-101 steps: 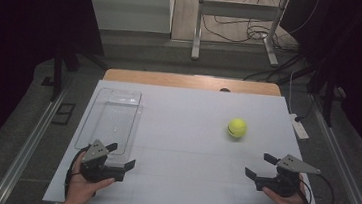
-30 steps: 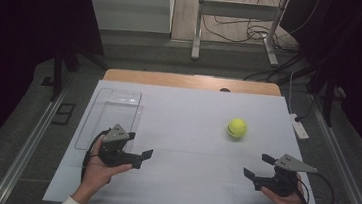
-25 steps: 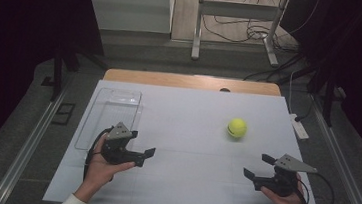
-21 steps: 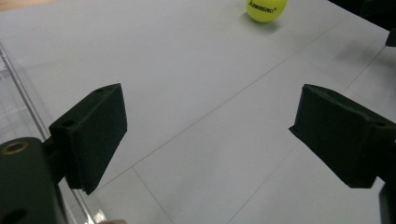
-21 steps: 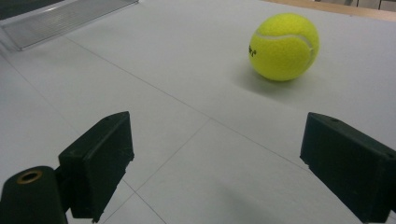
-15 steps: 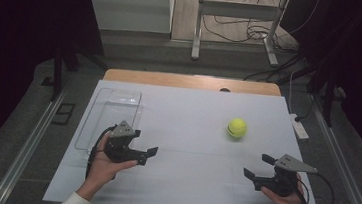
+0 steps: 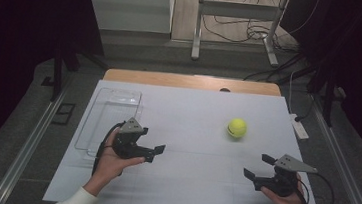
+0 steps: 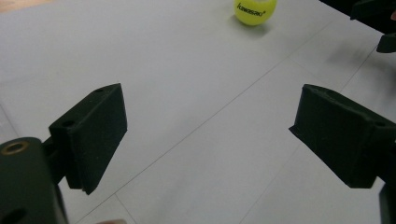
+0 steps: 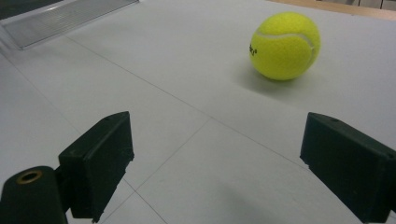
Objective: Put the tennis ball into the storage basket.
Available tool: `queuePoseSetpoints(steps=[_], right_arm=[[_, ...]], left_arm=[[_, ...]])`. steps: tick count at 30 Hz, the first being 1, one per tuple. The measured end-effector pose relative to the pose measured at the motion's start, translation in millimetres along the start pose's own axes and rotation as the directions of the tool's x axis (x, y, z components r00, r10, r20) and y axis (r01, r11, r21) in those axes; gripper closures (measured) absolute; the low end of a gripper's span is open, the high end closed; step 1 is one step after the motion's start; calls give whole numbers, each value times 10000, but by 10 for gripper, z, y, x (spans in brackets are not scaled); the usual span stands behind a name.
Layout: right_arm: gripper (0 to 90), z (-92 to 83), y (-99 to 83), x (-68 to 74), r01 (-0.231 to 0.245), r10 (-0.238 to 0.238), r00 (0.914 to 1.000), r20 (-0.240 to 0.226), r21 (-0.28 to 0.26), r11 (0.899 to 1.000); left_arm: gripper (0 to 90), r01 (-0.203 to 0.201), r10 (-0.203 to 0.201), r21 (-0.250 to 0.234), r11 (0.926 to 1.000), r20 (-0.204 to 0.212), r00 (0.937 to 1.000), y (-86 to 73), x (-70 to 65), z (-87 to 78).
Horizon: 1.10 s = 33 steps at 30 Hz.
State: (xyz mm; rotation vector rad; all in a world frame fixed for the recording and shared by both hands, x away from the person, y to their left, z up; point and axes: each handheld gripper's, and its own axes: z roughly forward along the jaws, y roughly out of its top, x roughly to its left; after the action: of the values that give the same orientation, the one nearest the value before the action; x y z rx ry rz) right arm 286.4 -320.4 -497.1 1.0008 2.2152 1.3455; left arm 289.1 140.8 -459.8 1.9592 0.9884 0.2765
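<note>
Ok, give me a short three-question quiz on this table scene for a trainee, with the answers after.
1. True or false: the left gripper is shut on the tennis ball.
2. What lies at the table's left side? A) clear tray B) red bowl C) metal pan
3. Fill in: in the right gripper view, the right gripper's jaws stand ____.

Key: 1. False, it is open and apart from the ball. 2. A, the clear tray. 3. open.

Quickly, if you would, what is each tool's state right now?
Left tool: open, holding nothing.
Right tool: open, holding nothing.
</note>
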Motion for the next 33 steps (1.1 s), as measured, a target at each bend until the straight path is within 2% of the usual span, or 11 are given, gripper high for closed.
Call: queuePoseSetpoints(steps=[14,33], right_arm=[[96,6,-5,-3,-14,14,10000,-8,55,10000],[95,6,-11,-8,-27,27,10000,8,74,10000]], left_arm=[[109,-205,204,48,9998,246,9995,125,-38,101],[108,-277,275,46,9996,484,9984,248,-85,224]])
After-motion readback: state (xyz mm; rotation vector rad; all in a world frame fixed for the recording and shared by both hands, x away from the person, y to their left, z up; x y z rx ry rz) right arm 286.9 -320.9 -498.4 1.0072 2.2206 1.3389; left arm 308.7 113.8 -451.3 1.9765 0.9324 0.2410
